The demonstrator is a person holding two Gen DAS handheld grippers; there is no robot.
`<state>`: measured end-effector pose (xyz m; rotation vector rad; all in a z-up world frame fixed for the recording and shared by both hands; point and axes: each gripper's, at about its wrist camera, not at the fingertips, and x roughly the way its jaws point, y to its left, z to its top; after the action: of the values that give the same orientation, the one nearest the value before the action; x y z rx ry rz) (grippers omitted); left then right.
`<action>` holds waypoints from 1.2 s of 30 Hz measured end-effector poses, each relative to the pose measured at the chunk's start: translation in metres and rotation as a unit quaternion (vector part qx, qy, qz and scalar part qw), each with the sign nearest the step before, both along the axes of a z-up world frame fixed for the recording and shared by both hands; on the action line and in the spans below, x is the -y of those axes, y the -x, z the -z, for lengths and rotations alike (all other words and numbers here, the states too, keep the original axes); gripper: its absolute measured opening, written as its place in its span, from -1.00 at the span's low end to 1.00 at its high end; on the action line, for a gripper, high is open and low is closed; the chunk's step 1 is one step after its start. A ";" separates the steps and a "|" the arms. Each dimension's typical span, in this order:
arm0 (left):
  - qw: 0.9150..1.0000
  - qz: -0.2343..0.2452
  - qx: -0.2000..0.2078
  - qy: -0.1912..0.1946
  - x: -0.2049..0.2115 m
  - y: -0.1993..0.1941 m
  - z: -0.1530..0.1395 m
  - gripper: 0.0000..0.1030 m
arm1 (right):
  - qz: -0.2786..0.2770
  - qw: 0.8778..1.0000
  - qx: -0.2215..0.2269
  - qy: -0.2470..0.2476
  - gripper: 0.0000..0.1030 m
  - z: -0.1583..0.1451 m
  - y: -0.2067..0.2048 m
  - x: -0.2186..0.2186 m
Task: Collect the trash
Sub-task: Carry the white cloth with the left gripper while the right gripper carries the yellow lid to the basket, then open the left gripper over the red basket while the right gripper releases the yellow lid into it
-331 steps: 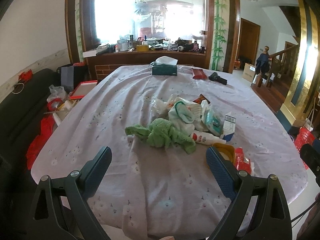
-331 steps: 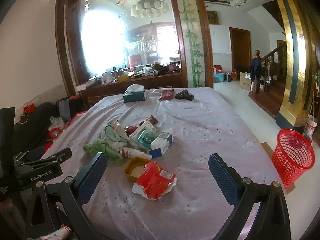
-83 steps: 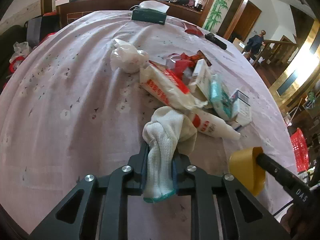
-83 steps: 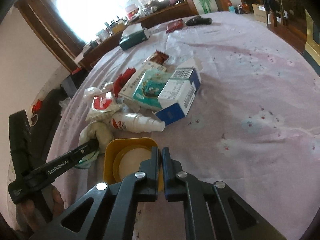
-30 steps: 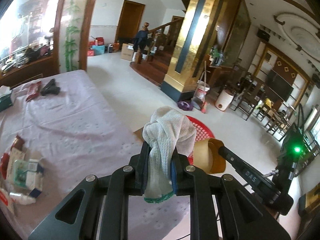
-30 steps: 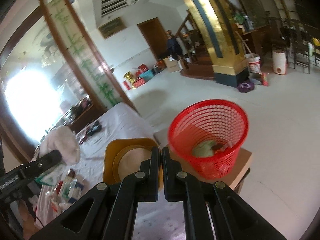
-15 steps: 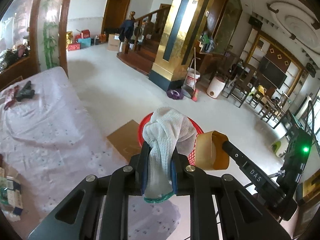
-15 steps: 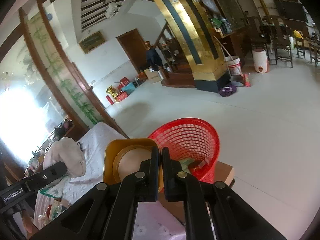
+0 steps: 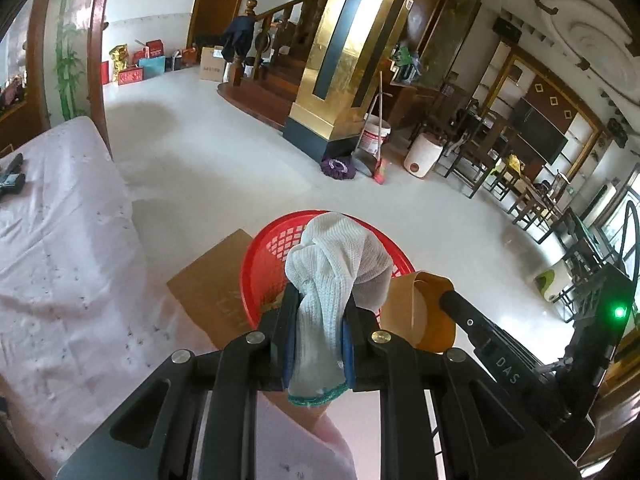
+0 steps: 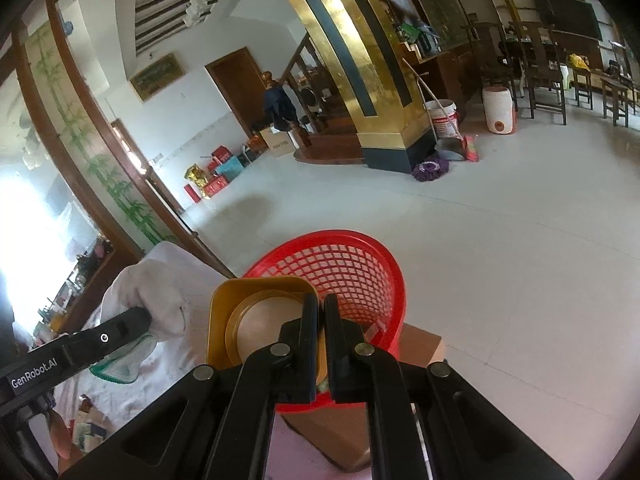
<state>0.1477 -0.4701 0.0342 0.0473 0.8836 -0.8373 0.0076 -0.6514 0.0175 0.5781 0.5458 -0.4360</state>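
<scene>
Tabletop (image 9: pixel 60 240), draped in pale floral cloth, at left. Red mesh basket (image 9: pixel 264 256) on flattened cardboard (image 9: pixel 208 280) on the floor, just beyond the tabletop's near corner. Left gripper (image 9: pixel 318 332): jaws clamped on white knitted glove (image 9: pixel 340 256), held above the basket's near rim. Right gripper (image 10: pixel 321 312): jaws pressed together on the rim of yellow square container (image 10: pixel 256 312), held upright on edge beside the basket's rim, open face toward the right wrist camera. Small items inside the basket, unidentifiable.
</scene>
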 end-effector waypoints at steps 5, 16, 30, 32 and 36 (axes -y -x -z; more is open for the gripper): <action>1.000 -0.003 -0.024 -0.017 0.013 -0.015 0.021 -0.65 | -0.002 1.000 -0.022 0.000 -0.93 0.015 -0.014 0.009; 0.998 0.007 -0.049 -0.032 0.033 -0.026 0.039 -0.61 | -0.007 0.999 -0.034 -0.018 -0.89 0.031 -0.026 0.020; 1.000 -0.019 0.007 -0.023 0.005 -0.004 0.015 0.14 | -0.006 1.000 -0.010 -0.022 -0.32 0.014 -0.009 0.014; 0.999 -0.034 0.035 -0.020 -0.013 0.008 0.003 0.30 | -0.016 1.000 -0.001 -0.018 -0.05 0.007 -0.004 0.005; 0.995 -0.070 0.069 -0.010 -0.056 0.032 -0.021 0.41 | -0.036 0.999 0.011 0.007 0.28 -0.011 0.005 -0.025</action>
<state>0.1160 -0.4144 0.0556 0.0582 0.7562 -0.6859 0.0022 -0.6267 0.0286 0.5473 0.5400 -0.3642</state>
